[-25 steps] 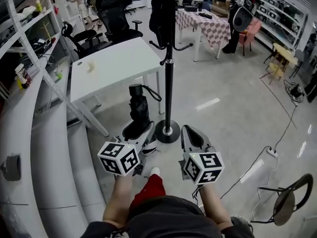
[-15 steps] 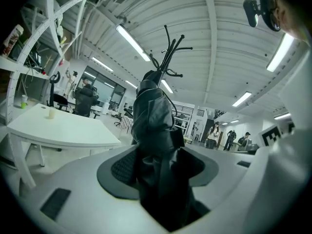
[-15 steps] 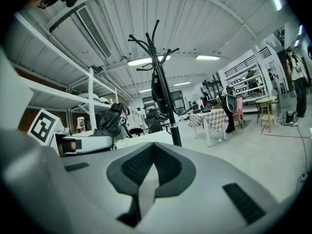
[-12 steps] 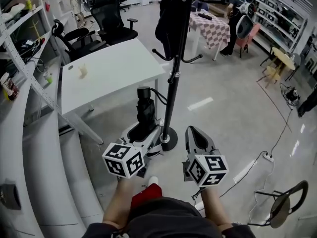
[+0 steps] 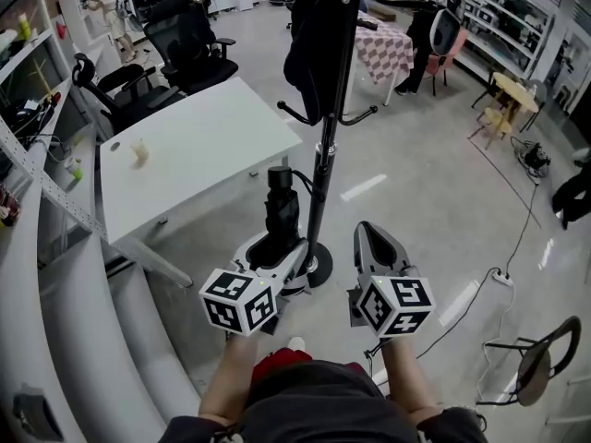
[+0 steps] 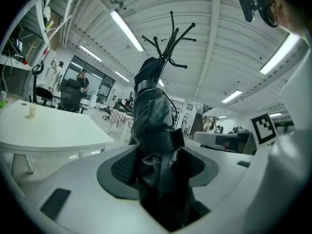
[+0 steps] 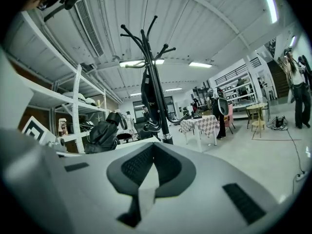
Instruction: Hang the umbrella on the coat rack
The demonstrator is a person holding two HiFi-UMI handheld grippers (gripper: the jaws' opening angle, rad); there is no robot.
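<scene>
The left gripper (image 5: 275,251) was stretched forward from a bare left forearm (image 5: 229,381), about level and tipped slightly down; its fingers were clamped on the folded black umbrella (image 5: 281,212), the dark pads pressing the bunched fabric from both sides in the left gripper view (image 6: 158,165); the umbrella (image 6: 155,113) stood upright out of the fingers, its handle end uppermost and a strap banding the fabric just above the pads.

The right gripper (image 5: 371,238) was held out beside it on the right forearm (image 5: 406,383), pointing the same way and at much the same height, well apart from the left one; its fingers were closed tip to tip with nothing between them (image 7: 153,146).

The coat rack (image 5: 320,164) rose just beyond the fingertips, between the two grippers; its round base lay right ahead of the left fingers, and its pole stood just to the right of the umbrella, though contact could not be judged; a dark garment (image 5: 308,49) hung from it high above the fingers; its hooks (image 6: 171,37) spread above the umbrella's top in the left gripper view.

A white table (image 5: 189,146) stood ahead of the left fingers, to their left.
</scene>
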